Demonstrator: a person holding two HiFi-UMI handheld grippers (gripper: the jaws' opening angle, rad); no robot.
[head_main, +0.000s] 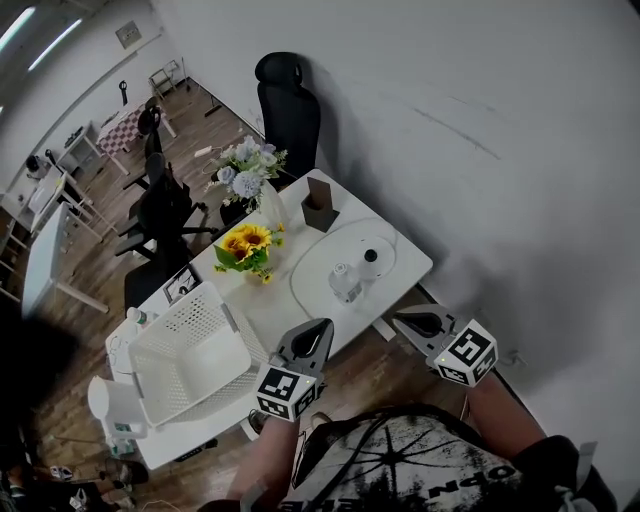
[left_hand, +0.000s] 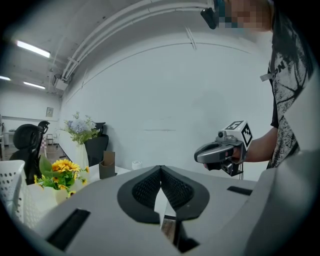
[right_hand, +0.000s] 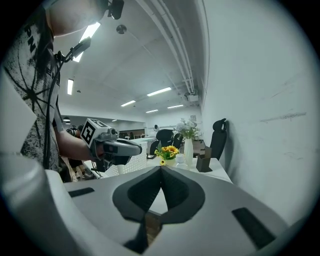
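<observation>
Both grippers hover in front of a white table (head_main: 408, 262), off its near edge, and hold nothing. My left gripper (head_main: 318, 328) has its jaws shut, pads meeting at the tip (left_hand: 160, 170); it is nearest the table's edge beside a white slatted basket (head_main: 190, 355). My right gripper (head_main: 405, 318) is also shut, tips together (right_hand: 161, 170), near the table's right corner. Each shows in the other's view: the right gripper (left_hand: 220, 152) and the left gripper (right_hand: 117, 147), both held by hands. On a round white mat (head_main: 310, 260) stand two small white objects (head_main: 345, 282).
Sunflowers (head_main: 247, 248) and a tall white vase of pale flowers (head_main: 250, 175) stand mid-table, with a brown holder (head_main: 320, 207) behind the mat. A black office chair (head_main: 290, 105) stands at the far end by the white wall. More chairs and desks stand at left.
</observation>
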